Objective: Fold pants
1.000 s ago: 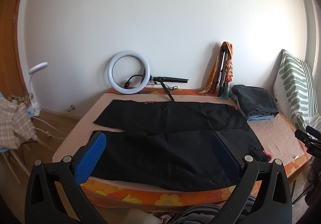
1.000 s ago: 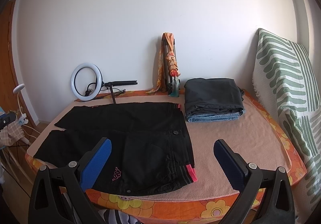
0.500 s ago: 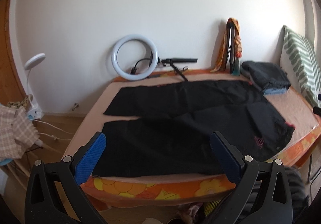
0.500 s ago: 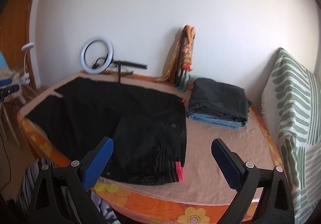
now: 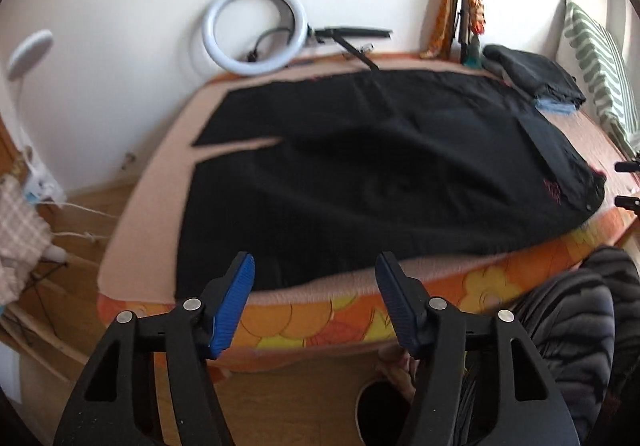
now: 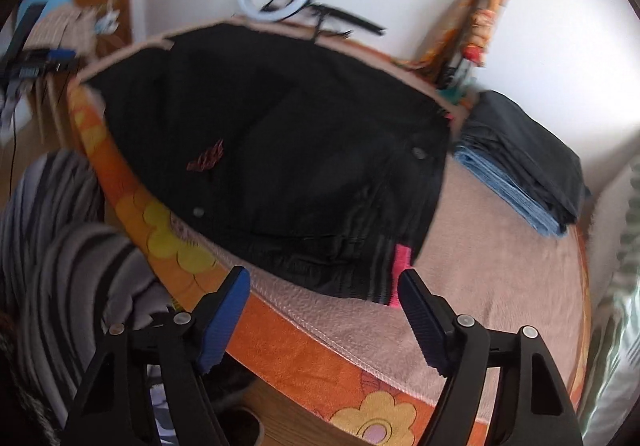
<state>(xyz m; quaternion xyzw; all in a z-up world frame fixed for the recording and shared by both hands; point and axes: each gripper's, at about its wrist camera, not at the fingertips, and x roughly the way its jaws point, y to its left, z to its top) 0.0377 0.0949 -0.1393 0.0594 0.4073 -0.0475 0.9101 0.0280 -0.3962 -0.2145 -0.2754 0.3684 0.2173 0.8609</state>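
Note:
Black pants (image 5: 360, 174) lie spread flat on the bed, legs to the left, waistband to the right. They also show in the right wrist view (image 6: 288, 150), with a pink tag (image 6: 402, 270) at the waistband's near corner. My left gripper (image 5: 314, 286) is open and empty, above the bed's near edge by the near leg's hem. My right gripper (image 6: 324, 306) is open and empty, just short of the waistband's near edge.
A stack of folded clothes (image 6: 524, 162) lies at the bed's far right. A ring light (image 5: 256, 34) and tripod lean on the wall. A striped pillow (image 5: 596, 62) is at the right. The bed's orange flowered edge (image 5: 360, 318) runs below the grippers.
Both grippers have dropped and moved closer to the bed's near edge. Their jaws have narrowed but stay open. The pants have not moved.

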